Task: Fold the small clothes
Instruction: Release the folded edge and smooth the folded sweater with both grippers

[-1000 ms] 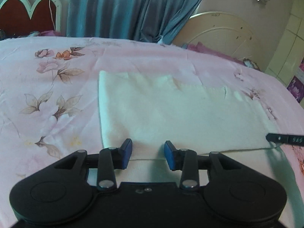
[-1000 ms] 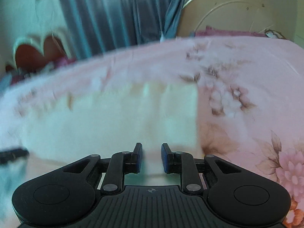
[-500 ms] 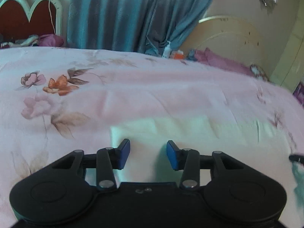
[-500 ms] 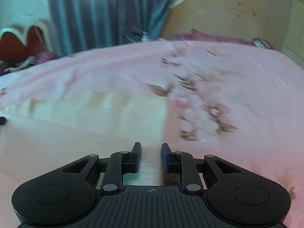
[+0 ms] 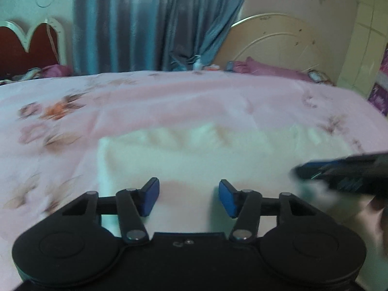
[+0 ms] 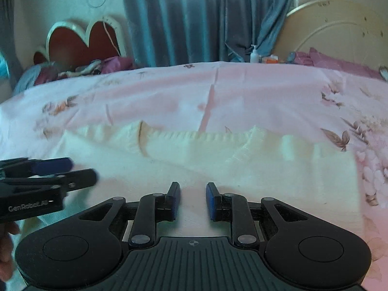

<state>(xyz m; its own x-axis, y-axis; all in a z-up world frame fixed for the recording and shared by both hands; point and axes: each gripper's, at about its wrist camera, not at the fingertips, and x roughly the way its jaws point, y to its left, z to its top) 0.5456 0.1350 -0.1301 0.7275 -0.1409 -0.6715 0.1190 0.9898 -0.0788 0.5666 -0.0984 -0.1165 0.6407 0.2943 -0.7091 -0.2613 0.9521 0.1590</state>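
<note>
A pale cream garment (image 5: 194, 155) lies folded flat on the pink floral bedsheet (image 5: 169, 97); it also shows in the right wrist view (image 6: 242, 165), with a ribbed far edge. My left gripper (image 5: 188, 197) is open and empty, over the garment's near edge toward its left end. My right gripper (image 6: 193, 200) is open and empty, over the near edge toward the middle. The right gripper's fingers show at the right of the left wrist view (image 5: 339, 169); the left gripper's fingers show at the left of the right wrist view (image 6: 48, 172).
Blue curtains (image 6: 194, 19) hang behind the bed. A red and white headboard (image 6: 80, 41) stands at the back left, a cream headboard (image 6: 339, 31) at the back right. Small bottles (image 6: 254, 54) and pink bedding (image 6: 339, 63) lie along the far edge.
Both grippers have drawn back toward the near edge and closer together; each now shows in the other's view. The left jaws have opened wider. The garment stays flat.
</note>
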